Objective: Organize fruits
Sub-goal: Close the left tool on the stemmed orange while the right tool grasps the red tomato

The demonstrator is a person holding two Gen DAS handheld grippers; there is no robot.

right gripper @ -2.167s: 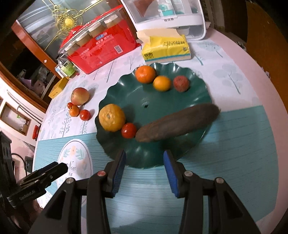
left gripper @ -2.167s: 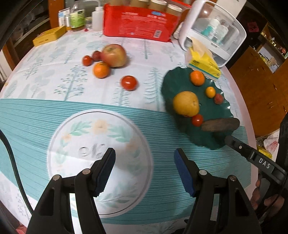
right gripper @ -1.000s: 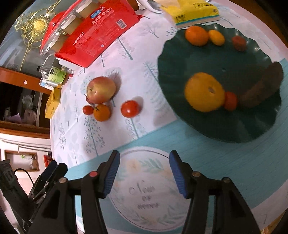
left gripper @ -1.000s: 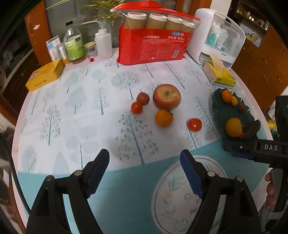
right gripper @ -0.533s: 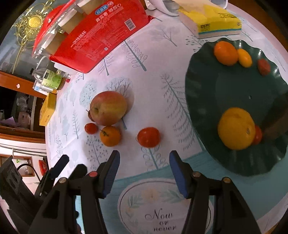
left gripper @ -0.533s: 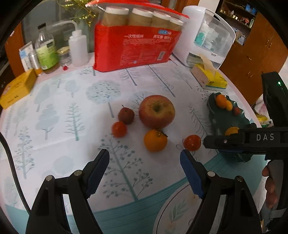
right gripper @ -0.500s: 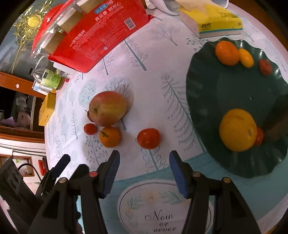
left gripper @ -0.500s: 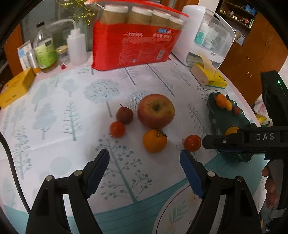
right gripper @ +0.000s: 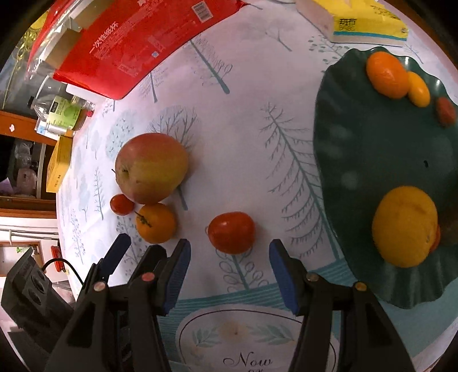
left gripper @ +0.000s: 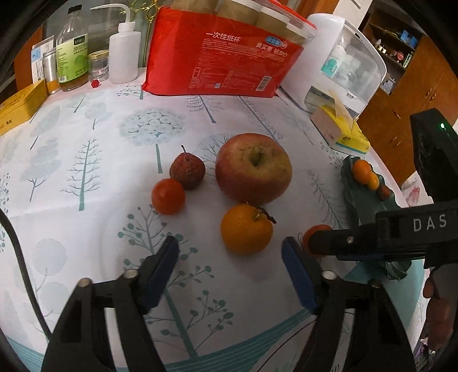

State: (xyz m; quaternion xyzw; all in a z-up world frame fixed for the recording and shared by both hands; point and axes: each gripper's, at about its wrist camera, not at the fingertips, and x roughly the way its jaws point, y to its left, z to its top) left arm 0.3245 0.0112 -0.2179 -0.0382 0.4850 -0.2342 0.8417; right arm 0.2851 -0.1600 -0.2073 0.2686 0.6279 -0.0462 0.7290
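A: As both grippers hung over the tablecloth [left gripper: 86, 137], where did the loose fruit sit?

B: In a cluster mid-table. Big apple [left gripper: 253, 168] at the back, w/ a wrinkled dark-red fruit [left gripper: 187, 171] just left of it and a small red tomato [left gripper: 168, 196] touching that one. An orange fruit w/ a stem [left gripper: 246, 229] lay right in front of the apple. A larger red tomato [right gripper: 231, 232] sat apart, toward the green plate [right gripper: 337, 160].

A: And the left gripper [left gripper: 230, 263]?

B: Jaws were closing, but nothing was pinched. The orange fruit sat just ahead of the tips, roughly centred, pads not touching it.

A: Right gripper [right gripper: 227, 266]?

B: Jaws apart, nothing gripped. The larger tomato lay just beyond the tips, between the two blue pads' lines, clear of both. From the left cam, that gripper's arm hid most of the tomato.

A: What was on the plate?

B: A big yellow-orange citrus [right gripper: 405, 226] near the front w/ sth red tucked behind it, couldn't tell what. At the far rim: an orange mandarin [right gripper: 386, 74], a small yellow fruit [right gripper: 418, 89] touching it, and a small red one [right gripper: 446, 111] beside those.

A: Behind all that?

B: Red pack of paper cups [left gripper: 223, 61], yellow tissue box [right gripper: 369, 20], bottles at the back left.
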